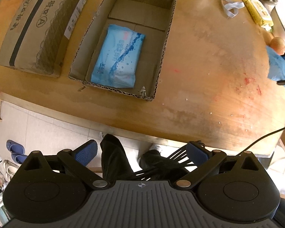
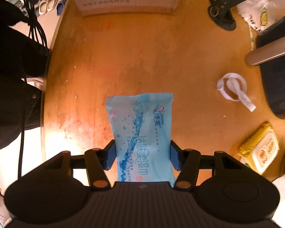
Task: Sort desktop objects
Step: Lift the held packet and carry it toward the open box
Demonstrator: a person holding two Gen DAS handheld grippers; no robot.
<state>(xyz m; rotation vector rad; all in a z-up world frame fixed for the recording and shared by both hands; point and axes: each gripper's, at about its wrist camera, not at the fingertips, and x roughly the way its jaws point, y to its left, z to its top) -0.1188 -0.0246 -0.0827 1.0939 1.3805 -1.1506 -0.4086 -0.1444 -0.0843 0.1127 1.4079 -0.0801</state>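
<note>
Our right tongs clench a blue wipes pack above the worktop, its long axis pointing toward the open box, which already contains another wipes pack. Our left tongs hang released near that box, holding nothing.

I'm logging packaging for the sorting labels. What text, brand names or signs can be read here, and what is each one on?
"洁肤柔湿巾": large print on the blue wipes pack clamped in the right gripper.
"Shimei": small brand mark near that pack's top; the characters beneath it are unclear.
"A" in a circle: on the closed cardboard box, beside large characters too blurred to read.
Yellow pack: print too small.
</note>
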